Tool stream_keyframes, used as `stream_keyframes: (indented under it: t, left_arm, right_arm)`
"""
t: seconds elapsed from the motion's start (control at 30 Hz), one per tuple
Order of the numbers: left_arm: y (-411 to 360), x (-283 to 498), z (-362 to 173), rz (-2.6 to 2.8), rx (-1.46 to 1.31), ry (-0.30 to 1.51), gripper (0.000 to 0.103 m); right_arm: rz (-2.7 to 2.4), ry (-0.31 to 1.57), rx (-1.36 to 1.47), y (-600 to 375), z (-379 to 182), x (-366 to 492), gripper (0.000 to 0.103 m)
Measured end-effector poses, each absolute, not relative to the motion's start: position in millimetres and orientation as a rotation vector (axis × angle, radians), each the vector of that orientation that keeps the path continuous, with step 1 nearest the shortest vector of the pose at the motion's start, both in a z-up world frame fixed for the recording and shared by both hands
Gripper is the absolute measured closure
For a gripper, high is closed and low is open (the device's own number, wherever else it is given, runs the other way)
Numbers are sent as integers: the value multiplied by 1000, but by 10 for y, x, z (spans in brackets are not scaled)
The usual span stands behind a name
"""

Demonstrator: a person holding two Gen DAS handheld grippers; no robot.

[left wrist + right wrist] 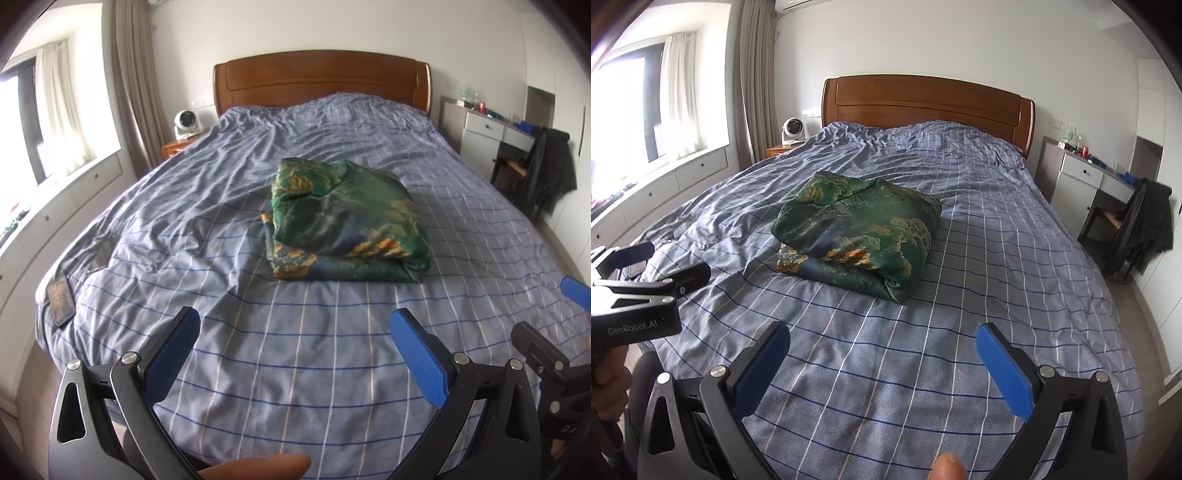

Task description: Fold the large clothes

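Both claws, the left claw and the right claw, hang with fingers spread apart and hold nothing, short of the folded green patterned garment at the middle of the bed. Only the left view shows a phone at the bed's left edge.

A home bedroom: bed with wooden headboard, curtains.

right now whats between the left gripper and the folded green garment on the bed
Only bare checked bedsheet lies between the open left gripper and the folded green garment. The left wrist view shows it.
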State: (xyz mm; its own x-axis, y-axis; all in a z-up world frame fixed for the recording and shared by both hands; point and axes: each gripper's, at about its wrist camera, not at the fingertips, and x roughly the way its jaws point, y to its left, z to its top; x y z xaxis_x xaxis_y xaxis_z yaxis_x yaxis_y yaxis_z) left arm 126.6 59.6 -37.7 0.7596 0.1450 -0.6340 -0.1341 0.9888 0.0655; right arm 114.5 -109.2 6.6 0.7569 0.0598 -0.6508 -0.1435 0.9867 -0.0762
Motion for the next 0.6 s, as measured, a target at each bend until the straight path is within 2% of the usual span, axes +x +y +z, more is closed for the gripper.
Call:
stream_keyframes:
  t: [0.6]
  left_arm:
    - [601,1292,-434,165,4,692,0]
  right_arm:
    - [79,691,-162,-1057,43,1128,0]
